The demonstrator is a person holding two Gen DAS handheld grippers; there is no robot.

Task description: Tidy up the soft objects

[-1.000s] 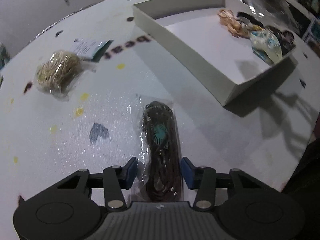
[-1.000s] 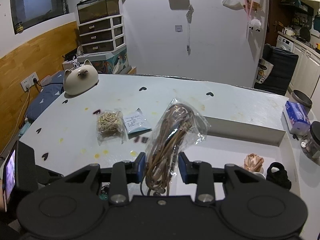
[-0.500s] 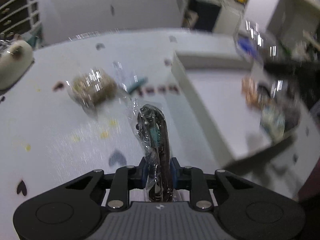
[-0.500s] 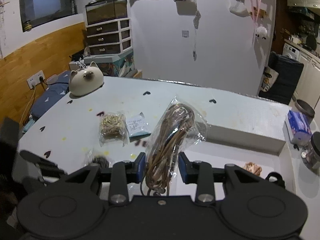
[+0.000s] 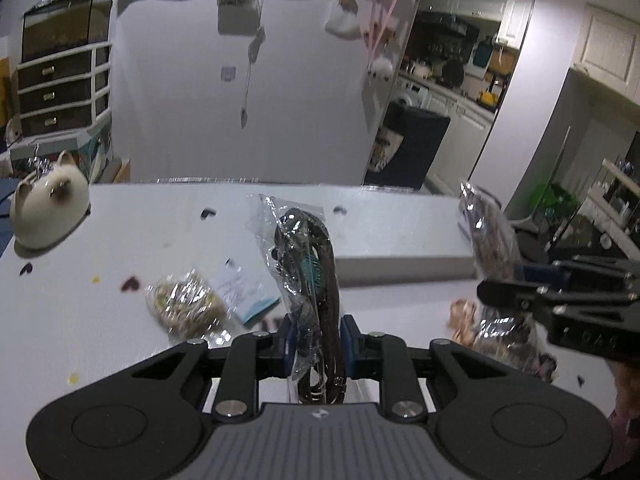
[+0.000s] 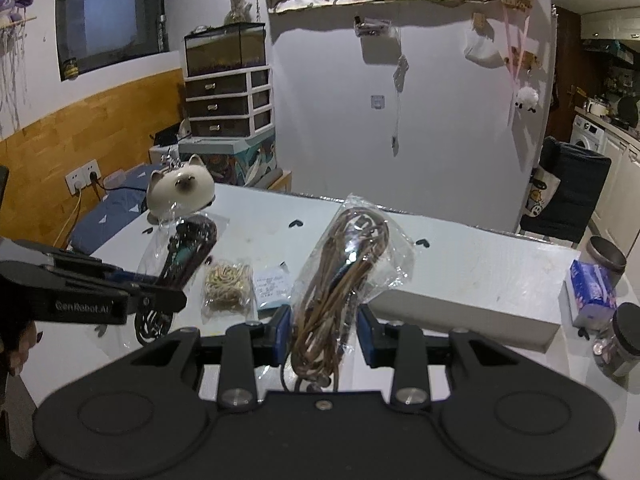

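Dim, bluish indoor light with ceiling glare top right, fisheye-bent dark corners, slight motion blur.

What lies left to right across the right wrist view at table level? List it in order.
left gripper holding the dark cord bag → bag of tan rubber bands → paper slip → light brown cord bag in the right gripper → white tray → blue tissue pack → glass jar

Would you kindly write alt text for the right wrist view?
The right gripper holds up a clear plastic bag of tan cords above a white table. At left, the left gripper grips a bag of dark cords.
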